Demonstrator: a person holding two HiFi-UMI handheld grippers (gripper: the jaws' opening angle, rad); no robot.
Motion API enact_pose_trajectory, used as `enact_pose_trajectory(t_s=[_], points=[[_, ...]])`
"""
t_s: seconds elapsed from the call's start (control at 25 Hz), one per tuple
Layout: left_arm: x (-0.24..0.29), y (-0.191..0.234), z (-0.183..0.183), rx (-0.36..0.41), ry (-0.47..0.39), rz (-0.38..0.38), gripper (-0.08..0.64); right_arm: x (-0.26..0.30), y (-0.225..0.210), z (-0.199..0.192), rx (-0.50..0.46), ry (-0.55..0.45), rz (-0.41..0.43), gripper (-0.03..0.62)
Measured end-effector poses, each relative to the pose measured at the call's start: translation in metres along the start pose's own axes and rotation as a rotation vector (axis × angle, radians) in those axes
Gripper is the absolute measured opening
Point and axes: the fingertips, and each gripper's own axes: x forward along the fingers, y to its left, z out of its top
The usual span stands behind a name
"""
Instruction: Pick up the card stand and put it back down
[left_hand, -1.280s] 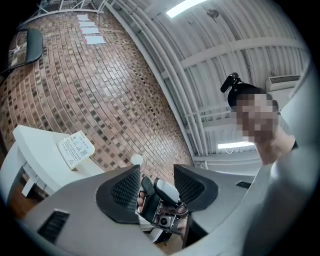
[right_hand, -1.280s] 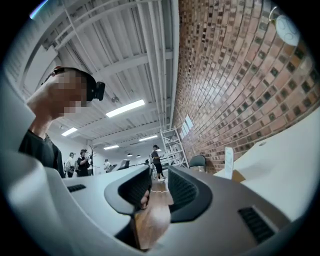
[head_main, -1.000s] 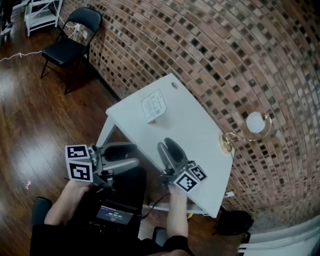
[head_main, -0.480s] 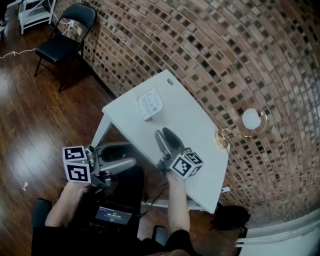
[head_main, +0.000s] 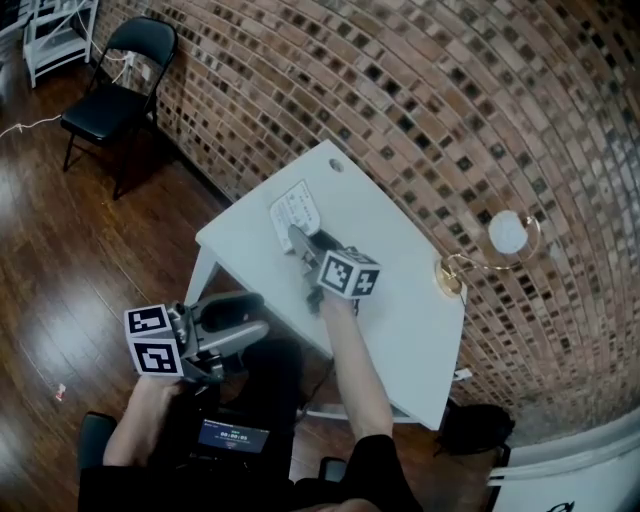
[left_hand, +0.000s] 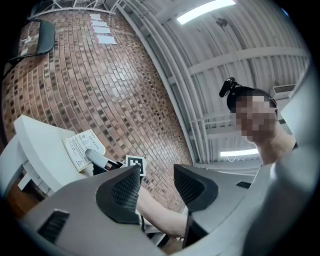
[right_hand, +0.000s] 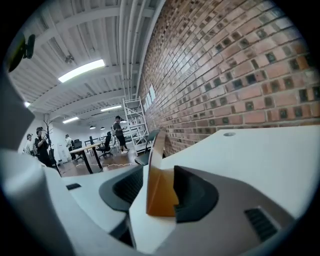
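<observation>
The card stand (head_main: 295, 210) is a white printed card on a small base, near the far left corner of the white table (head_main: 400, 290). My right gripper (head_main: 300, 242) reaches to it from the near side. In the right gripper view the card stand (right_hand: 159, 192) stands upright between the jaws, its orange back against the right pad and a gap to the left pad, so my right gripper (right_hand: 155, 180) is open around it. My left gripper (head_main: 250, 318) hangs off the table's near left edge, open and empty. The left gripper (left_hand: 157, 177) looks toward the card stand (left_hand: 80, 147).
A brass lamp with a white globe (head_main: 505, 238) stands at the table's right edge by the brick wall. A black folding chair (head_main: 110, 95) stands on the wood floor at the far left. A cable hole (head_main: 336, 166) marks the table's far corner.
My right gripper has travelled forward across the table from the near edge to the card stand, which now stands between its jaws. The left gripper has barely moved.
</observation>
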Motion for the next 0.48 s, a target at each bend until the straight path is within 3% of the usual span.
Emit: enact_pose_trajectory(t_s=[0.04, 0.16, 0.32, 0.48], points=[[0.0, -0.001, 0.001, 0.006, -0.001, 0.0, 0.197, 0.004, 0.001, 0.002, 0.003, -0.006, 0.018, 0.21], [-0.001, -0.004, 0.006, 0.027, -0.003, -0.002, 0.197, 0.006, 0.006, 0.005, 0.005, -0.02, 0.085, 0.048], [-0.001, -0.011, 0.014, 0.051, 0.0, -0.006, 0.197, -0.01, 0.015, 0.008, -0.017, -0.023, 0.174, 0.023], [0.007, -0.022, 0.015, 0.074, 0.021, -0.034, 0.196, -0.061, 0.032, 0.022, -0.003, -0.08, 0.327, 0.023]])
